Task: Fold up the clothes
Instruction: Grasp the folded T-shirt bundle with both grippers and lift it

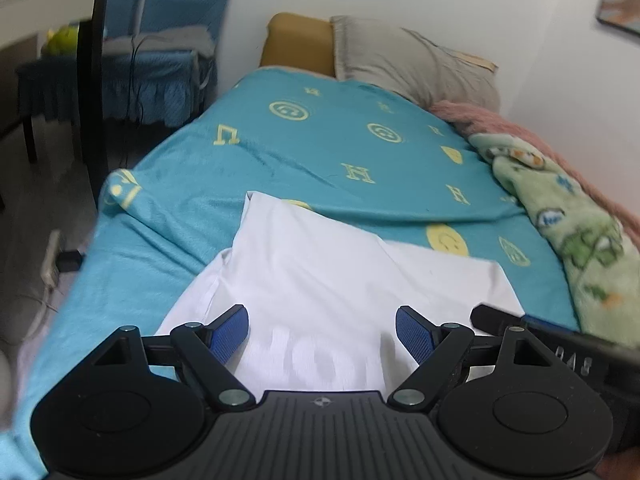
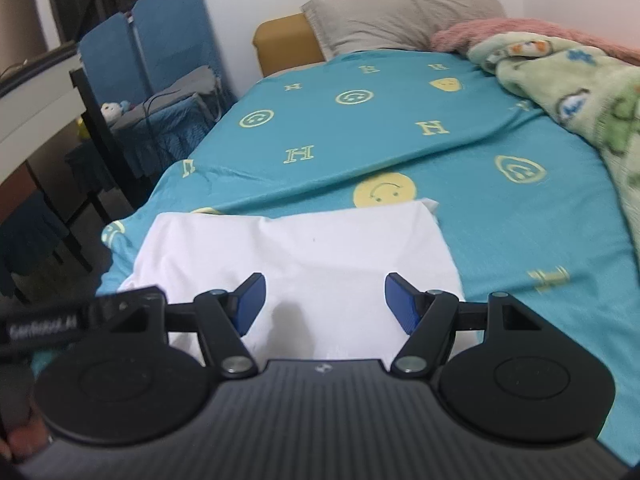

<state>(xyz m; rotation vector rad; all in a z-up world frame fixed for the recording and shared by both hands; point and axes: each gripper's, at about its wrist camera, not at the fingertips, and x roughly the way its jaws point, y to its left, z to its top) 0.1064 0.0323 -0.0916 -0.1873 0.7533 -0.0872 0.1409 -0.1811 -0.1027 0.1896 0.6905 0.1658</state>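
**White garment lying folded on the bed, both grippers open above it**

The left wrist view is showing things the right one is not: a power strip (image 1: 51,258) lying on the floor at the left edge of the frame, and the corner of a framed picture (image 1: 620,0) hanging on the wall in the upper right. It is also catching part of the right gripper (image 1: 560,340) poking in at the lower right. The right wrist view, in turn, is showing a small stuffed toy (image 2: 111,110) sitting at the left of the frame and two blue panels (image 2: 140,36) leaning against the wall in the upper left; part of the left gripper (image 2: 80,316) is entering at its lower left.

The white garment (image 1: 304,280) is lying on the turquoise bedsheet (image 1: 320,140), in the lower middle of both frames, near the bed's closest edge. It is looking partly folded: in the left view one layer is lying diagonally across another, with an edge running down to the right. A faint grey print is showing near the bottom, too blurred to read. In the right view the garment (image 2: 304,248) is appearing as a smooth rectangle.

The left gripper (image 1: 322,332) is hanging over the garment with its blue pads (image 1: 228,332) spread wide, holding nothing. The right gripper (image 2: 325,304) is doing the same, fingers apart, empty.

A grey pillow (image 2: 400,12) and a green blanket (image 2: 580,92) are lying at the upper right.
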